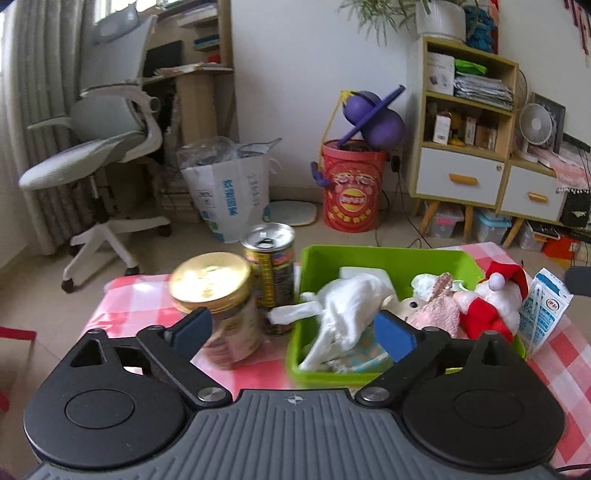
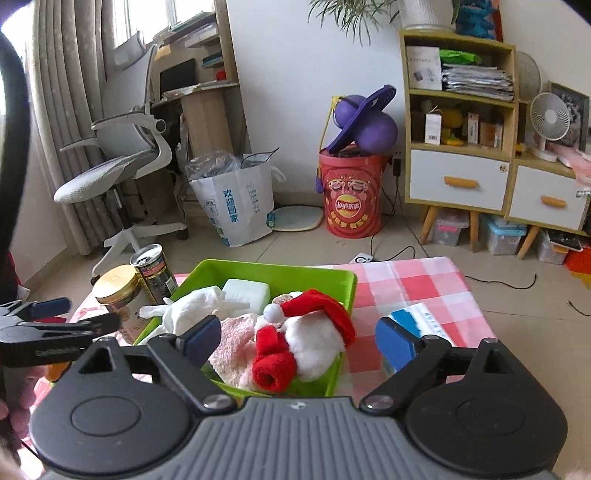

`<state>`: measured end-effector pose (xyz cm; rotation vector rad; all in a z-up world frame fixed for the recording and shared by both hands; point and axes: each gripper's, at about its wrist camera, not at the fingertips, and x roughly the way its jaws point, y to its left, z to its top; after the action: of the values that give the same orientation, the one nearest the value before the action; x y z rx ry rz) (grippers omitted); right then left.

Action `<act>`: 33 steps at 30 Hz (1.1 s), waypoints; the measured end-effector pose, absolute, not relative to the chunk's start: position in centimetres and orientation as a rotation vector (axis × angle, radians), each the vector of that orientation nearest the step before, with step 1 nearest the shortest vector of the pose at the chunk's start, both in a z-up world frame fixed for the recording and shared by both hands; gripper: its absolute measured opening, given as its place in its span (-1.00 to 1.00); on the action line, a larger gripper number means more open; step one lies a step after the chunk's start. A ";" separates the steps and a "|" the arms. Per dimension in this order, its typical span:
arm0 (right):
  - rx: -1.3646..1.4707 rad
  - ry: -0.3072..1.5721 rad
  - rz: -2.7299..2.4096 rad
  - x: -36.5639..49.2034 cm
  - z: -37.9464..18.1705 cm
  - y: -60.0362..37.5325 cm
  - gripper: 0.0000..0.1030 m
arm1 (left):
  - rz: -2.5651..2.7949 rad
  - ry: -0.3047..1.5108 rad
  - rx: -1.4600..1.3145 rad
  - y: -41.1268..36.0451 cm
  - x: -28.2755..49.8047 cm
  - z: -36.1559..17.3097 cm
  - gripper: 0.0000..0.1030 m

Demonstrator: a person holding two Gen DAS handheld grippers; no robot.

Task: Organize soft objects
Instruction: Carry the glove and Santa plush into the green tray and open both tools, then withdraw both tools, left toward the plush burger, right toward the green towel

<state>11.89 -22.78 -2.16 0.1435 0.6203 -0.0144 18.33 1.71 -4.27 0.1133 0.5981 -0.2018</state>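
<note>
I have both grippers angled down over the surface, fingers spread wide and empty: left gripper [image 1: 293,334] above the white cloth [image 1: 343,310], right gripper [image 2: 301,341] above the Santa toy [image 2: 306,343], both inside the green bin [image 2: 347,291].

A white wall [image 2: 288,74] stands behind a beige tiled floor [image 2: 303,243]. At far left, daylight comes through a curtained window [image 2: 173,14] near a grey office chair [image 2: 122,147]. At right stands a wooden shelf cabinet [image 2: 458,122] with white drawers.
</note>
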 end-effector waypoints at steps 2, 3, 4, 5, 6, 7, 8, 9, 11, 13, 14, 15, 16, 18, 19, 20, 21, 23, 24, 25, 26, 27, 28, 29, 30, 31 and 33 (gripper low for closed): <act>0.149 0.617 -0.018 10.8 -1.7 -23.0 0.18 | -0.192 0.596 0.102 2.9 17.4 -3.8 0.85; 0.152 0.614 -0.018 10.3 -1.5 -23.2 0.19 | -0.189 0.597 0.099 3.4 16.9 -3.7 0.88; 0.155 0.613 -0.019 9.8 -1.4 -23.3 0.20 | -0.183 0.598 0.099 3.8 16.5 -3.6 0.89; 0.158 0.614 -0.020 9.4 -1.3 -23.3 0.21 | -0.173 0.602 0.104 4.2 16.1 -3.6 0.89; 0.160 0.619 -0.019 8.9 -1.2 -23.3 0.21 | -0.166 0.610 0.109 4.5 15.7 -3.6 0.90; 0.161 0.623 -0.018 8.4 -1.2 -23.3 0.21 | -0.163 0.617 0.110 4.7 15.3 -3.6 0.90; 0.160 0.625 -0.016 8.0 -1.2 -23.3 0.22 | -0.164 0.626 0.108 5.0 14.9 -3.7 0.90; 0.156 0.628 -0.014 7.5 -1.2 -23.2 0.22 | -0.164 0.632 0.104 5.3 14.4 -3.8 0.90; 0.155 0.637 -0.012 6.7 -1.4 -23.1 0.23 | -0.163 0.645 0.098 5.9 13.5 -4.0 0.90; 0.149 0.651 -0.002 5.8 -1.9 -22.8 0.24 | -0.161 0.658 0.095 6.6 12.6 -4.4 0.90; 0.144 0.656 0.001 5.3 -2.2 -22.7 0.24 | -0.158 0.661 0.094 6.9 12.2 -4.6 0.90; 0.141 0.660 0.003 4.8 -2.5 -22.5 0.25 | -0.152 0.667 0.093 7.2 11.9 -4.9 0.90; 0.147 0.663 0.003 4.5 -2.8 -22.4 0.26 | -0.145 0.673 0.090 7.5 11.6 -5.1 0.90; 0.171 0.679 0.003 3.7 -3.6 -22.1 0.27 | -0.138 0.687 0.080 8.1 10.9 -5.6 0.90; 0.180 0.693 0.001 3.3 -4.1 -21.8 0.27 | -0.135 0.694 0.079 8.4 10.7 -5.9 0.90; 0.181 0.712 -0.003 3.1 -4.6 -21.5 0.27 | -0.129 0.699 0.080 8.8 10.5 -6.1 0.90; 0.173 0.735 -0.015 2.8 -5.0 -21.1 0.27 | -0.122 0.699 0.081 9.2 10.3 -6.4 0.90; 0.151 0.781 -0.059 2.4 -5.9 -20.3 0.27 | -0.114 0.703 0.085 10.1 10.0 -7.0 0.90; 0.153 0.802 -0.082 2.2 -6.5 -19.9 0.27 | -0.111 0.704 0.084 10.6 9.9 -7.3 0.90; 0.159 0.819 -0.094 1.9 -7.0 -19.7 0.27 | -0.111 0.705 0.085 11.1 9.8 -7.8 0.90; 0.172 0.834 -0.100 1.6 -7.5 -19.5 0.27 | -0.116 0.703 0.089 11.6 9.9 -8.2 0.90; 0.189 0.845 -0.109 1.3 -8.0 -19.3 0.27 | -0.120 0.695 0.096 12.1 10.0 -8.6 0.90; 0.205 0.847 -0.122 1.0 -8.6 -19.0 0.27 | -0.122 0.678 0.106 12.7 10.1 -9.0 0.90; 0.208 0.845 -0.128 0.8 -9.1 -18.6 0.27 | -0.124 0.659 0.116 13.2 10.2 -9.5 0.90; 0.198 0.845 -0.121 0.7 -9.6 -18.1 0.27 | -0.127 0.649 0.117 13.7 10.4 -10.0 0.90; 0.179 0.841 -0.113 0.6 -10.1 -17.6 0.27 | -0.129 0.640 0.110 14.3 10.6 -10.4 0.90; 0.123 0.818 -0.116 0.5 -10.9 -16.4 0.27 | -0.121 0.622 0.092 15.4 11.2 -11.4 0.90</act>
<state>0.53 -16.44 -10.87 0.1233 0.8179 -0.1160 11.21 15.37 -11.44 0.0923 0.6223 -0.1215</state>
